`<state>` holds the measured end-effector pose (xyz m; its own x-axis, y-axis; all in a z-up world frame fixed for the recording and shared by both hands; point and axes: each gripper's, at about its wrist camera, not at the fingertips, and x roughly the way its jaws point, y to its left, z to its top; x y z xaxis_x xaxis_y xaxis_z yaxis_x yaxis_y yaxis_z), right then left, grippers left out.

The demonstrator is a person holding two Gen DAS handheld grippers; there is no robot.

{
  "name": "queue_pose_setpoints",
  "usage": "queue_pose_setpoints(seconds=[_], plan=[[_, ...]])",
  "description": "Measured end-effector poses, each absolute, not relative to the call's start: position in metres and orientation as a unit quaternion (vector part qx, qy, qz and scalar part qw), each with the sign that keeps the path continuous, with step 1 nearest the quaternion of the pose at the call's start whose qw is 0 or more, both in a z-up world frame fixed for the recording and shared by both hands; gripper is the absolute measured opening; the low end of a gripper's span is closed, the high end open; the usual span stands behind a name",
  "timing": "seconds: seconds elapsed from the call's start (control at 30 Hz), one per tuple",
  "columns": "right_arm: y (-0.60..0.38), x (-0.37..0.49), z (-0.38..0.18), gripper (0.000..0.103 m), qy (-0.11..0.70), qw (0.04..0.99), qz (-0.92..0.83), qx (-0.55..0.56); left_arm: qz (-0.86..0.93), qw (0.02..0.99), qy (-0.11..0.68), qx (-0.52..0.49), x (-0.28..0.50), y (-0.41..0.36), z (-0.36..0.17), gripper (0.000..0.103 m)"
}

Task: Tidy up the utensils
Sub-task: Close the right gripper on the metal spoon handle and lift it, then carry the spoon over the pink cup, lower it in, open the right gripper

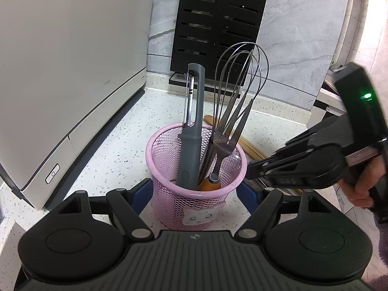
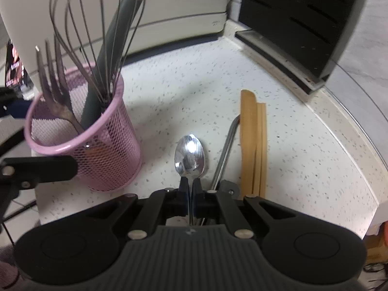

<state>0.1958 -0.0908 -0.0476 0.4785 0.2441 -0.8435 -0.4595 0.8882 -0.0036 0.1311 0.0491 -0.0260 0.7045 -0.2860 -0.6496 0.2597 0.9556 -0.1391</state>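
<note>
Between your right claw's (image 2: 190, 189) fingertips, a spoon (image 2: 190, 156) is sitting pinched at its neck, the fingers closed almost together on it. Its shiny bowl is pointing straight ahead, away from you, with the long axis running along the fingers, low over the speckled counter (image 2: 303, 145).

Your left claw (image 1: 196, 191) is spreading wide around a pink mesh cup (image 1: 194, 201), one blue fingertip on each side; whether they are touching the mesh is not clear. Inside the cup a grey peeler (image 1: 191, 131), a wire whisk (image 1: 240, 82) and a fork (image 1: 224, 143) are standing upright, handles down.

Just beside the spoon, to its right, a bent metal straw (image 2: 226, 150) and wooden chopsticks (image 2: 253, 145) are lying on the counter, all pointing away toward a black knife block (image 2: 298, 24).
</note>
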Motion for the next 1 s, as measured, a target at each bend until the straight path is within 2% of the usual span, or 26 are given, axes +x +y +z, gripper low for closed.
queue_pose_setpoints(seconds=[0.43, 0.77, 1.0], plan=[[-0.117, 0.157, 0.009, 0.000, 0.377, 0.897, 0.231, 0.000, -0.147, 0.925, 0.350, -0.013, 0.136, 0.045, -0.027, 0.095], [-0.129, 0.121, 0.047, 0.000, 0.299, 0.913, 0.265, 0.077, -0.147, 0.922, 0.357, 0.002, 0.138, 0.041, -0.026, 0.089], [-0.106, 0.127, 0.049, 0.000, 0.274, 0.915, 0.288, 0.063, -0.148, 0.921, 0.361, 0.007, 0.140, 0.040, -0.026, 0.088]])
